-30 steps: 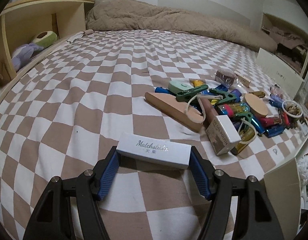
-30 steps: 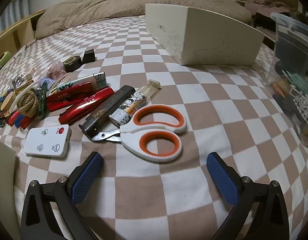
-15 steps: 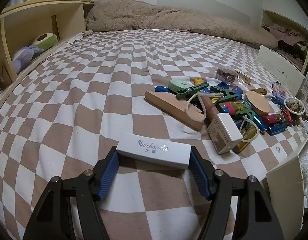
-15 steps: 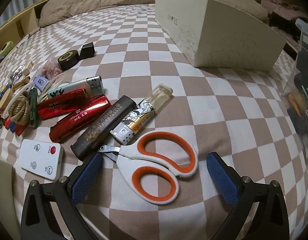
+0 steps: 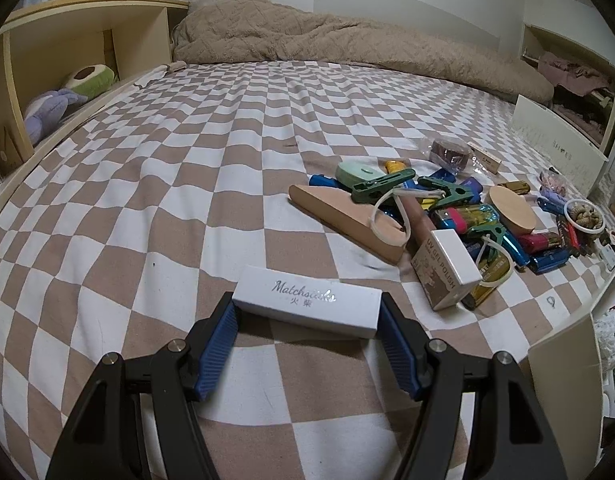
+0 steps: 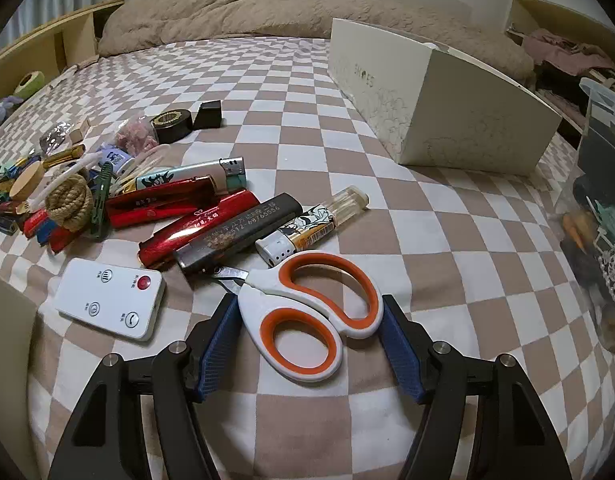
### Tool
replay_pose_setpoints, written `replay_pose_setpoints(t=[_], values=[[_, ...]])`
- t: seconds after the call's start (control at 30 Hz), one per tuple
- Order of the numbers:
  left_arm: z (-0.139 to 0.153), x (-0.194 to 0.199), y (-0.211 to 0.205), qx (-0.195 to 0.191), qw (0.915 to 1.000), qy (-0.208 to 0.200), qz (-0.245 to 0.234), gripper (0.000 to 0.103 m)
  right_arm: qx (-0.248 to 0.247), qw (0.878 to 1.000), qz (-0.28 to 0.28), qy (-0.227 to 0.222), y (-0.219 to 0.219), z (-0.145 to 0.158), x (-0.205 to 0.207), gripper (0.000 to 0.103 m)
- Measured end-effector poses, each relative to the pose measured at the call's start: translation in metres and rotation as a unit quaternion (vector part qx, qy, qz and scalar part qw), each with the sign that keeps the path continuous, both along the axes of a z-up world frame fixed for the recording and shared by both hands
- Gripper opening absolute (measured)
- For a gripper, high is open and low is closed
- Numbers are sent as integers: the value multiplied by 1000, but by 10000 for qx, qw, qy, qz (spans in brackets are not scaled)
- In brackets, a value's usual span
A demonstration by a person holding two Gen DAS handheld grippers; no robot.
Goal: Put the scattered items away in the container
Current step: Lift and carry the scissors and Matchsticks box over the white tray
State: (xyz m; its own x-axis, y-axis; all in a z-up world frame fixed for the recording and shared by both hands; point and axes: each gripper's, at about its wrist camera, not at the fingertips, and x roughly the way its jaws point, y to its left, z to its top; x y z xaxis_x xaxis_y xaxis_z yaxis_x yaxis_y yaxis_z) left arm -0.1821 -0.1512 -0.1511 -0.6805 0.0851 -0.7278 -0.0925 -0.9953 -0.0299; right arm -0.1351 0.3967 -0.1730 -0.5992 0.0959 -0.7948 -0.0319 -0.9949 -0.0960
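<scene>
Over checkered bed, both angled down: left hand-held gripper [image 5: 307,318] clamps matchbox [image 5: 305,306]; right hand-held gripper [image 6: 309,320] clamps scissors [image 6: 307,316].

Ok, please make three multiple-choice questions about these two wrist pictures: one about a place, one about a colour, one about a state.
1. Where does the white remote control lie?
A. Left of the scissors
B. Inside the cream box
C. On the wooden shelf

2. What colour lines the handle loops of the scissors?
A. Green
B. Orange
C. Blue

3. What is the state of the left gripper?
A. Open and empty
B. Shut on the Matchsticks box
C. Shut on a lighter

Answers:
1 A, the remote lies on the checked bedsheet, left of the scissors.
2 B, both loops show orange inside.
3 B, both blue pads press the ends of the Matchsticks box.
</scene>
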Motion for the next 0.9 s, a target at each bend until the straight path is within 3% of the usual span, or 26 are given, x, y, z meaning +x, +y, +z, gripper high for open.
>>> replay_pose_setpoints(t=[0.5,0.9], values=[[35,12,3,-108,9992,378,104,68,-472,9983,-339,68,14,11,24,70],[92,50,29,-35,9955,941,-113,68,-991,9916,-583,593,21,62,66,70]])
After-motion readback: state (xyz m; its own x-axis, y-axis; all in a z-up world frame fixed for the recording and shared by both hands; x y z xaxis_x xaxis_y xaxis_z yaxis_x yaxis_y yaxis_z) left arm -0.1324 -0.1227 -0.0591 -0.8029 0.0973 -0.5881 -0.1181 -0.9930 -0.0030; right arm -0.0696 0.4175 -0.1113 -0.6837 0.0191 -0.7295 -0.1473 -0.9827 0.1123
